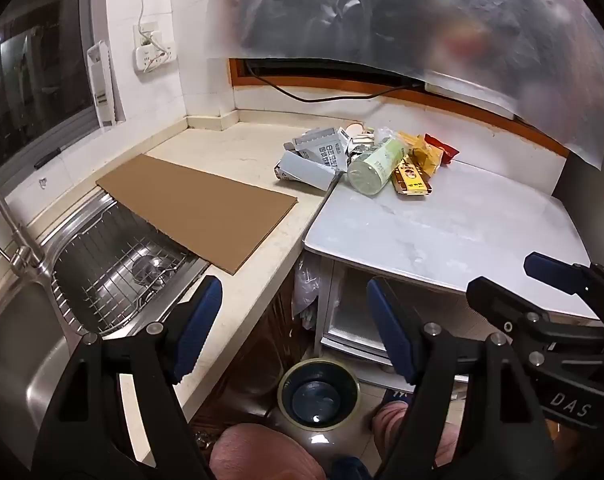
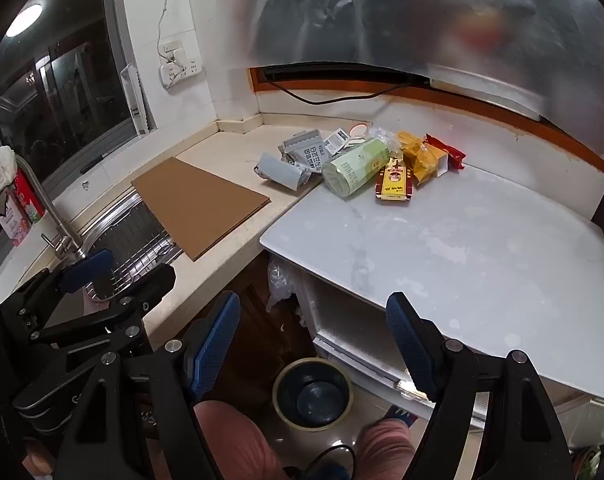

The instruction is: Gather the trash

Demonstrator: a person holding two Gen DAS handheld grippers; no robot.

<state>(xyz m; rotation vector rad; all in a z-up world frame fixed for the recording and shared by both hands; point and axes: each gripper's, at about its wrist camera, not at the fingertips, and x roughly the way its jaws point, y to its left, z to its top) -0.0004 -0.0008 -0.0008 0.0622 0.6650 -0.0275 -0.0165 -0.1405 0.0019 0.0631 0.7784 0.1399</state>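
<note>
Across the back of the white table [image 2: 482, 264], where it is meeting the beige counter [image 2: 222, 148], a trash pile is lying: grey cartons [image 2: 302, 156], a pale green bottle [image 2: 356, 170] on its side, a yellow packet [image 2: 422, 158]. Nearer, both grippers are hovering well apart from it, the left gripper [image 1: 294, 328] and right gripper [image 2: 314, 344] gaping wide, gripping nothing. Below, a round bin [image 2: 312, 394] is standing on the floor.

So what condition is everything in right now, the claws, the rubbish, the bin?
Left gripper: open, empty.
Right gripper: open, empty.
Green bottle: lying on its side in the pile.
Grey carton: crushed, lying flat.
Bin: on the floor, uncovered.
Cardboard sheet: flat, overhanging the sink.
</note>
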